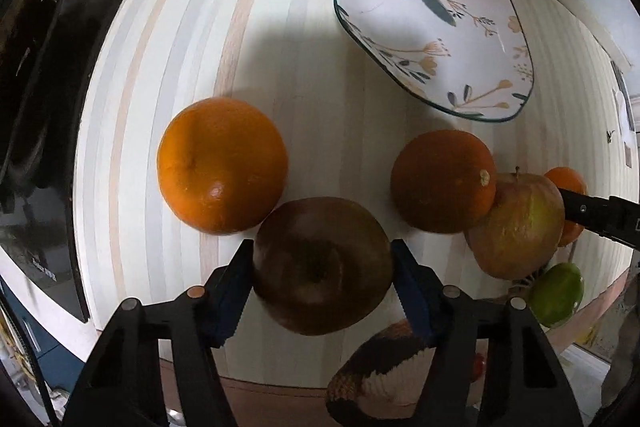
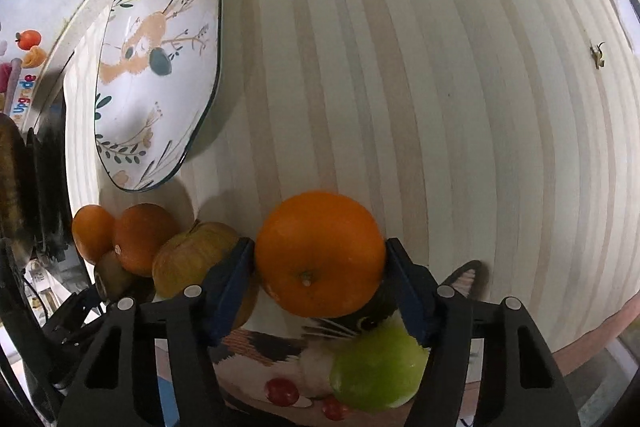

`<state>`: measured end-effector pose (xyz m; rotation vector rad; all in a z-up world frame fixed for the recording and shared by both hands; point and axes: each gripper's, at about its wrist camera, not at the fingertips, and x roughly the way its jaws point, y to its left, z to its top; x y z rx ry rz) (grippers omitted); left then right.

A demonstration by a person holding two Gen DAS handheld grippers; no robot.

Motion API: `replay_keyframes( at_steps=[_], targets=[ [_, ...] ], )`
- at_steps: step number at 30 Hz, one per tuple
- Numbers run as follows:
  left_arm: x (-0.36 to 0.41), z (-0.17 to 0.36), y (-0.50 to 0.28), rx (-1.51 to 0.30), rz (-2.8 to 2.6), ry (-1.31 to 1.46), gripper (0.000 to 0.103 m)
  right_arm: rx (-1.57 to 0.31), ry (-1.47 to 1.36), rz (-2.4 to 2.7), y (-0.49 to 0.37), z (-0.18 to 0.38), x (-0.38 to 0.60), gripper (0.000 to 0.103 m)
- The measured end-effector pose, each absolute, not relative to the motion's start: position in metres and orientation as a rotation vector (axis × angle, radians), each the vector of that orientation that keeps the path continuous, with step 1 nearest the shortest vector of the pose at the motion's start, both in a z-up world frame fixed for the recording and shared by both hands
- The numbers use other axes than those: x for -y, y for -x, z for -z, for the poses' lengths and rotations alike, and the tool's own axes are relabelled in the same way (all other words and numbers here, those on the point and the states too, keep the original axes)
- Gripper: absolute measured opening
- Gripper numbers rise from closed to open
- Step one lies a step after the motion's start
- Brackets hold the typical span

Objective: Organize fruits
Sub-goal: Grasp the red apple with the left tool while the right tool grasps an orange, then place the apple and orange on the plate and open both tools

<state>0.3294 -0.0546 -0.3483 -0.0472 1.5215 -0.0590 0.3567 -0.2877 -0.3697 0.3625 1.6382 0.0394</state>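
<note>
Orange oranges, green apple, striped pale tabletop, floral white plate.

left gripper: we point it straight down, pads clamping something | right gripper: steeply down, pads likewise clamping.

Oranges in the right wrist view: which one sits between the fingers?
The large bright orange at centre, stem nub facing the camera, sits between the right gripper fingers. The others lie apart: two by the apple, one on the plate.
</note>
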Motion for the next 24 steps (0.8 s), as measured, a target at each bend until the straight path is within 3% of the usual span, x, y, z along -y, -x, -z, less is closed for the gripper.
replay_keyframes(
  at_steps=[15,24],
  targets=[
    [0.051,0.357,-0.323,-1.521,0.061,0.035,0.064,-1.630,-0.381,-0.046,-0.344,0.372,0.294,0.068],
    [0.055,0.328,-0.323,-1.514,0.069,0.037,0.064,-1.615,-0.364,-0.042,-0.338,0.367,0.290,0.067]
  ],
)
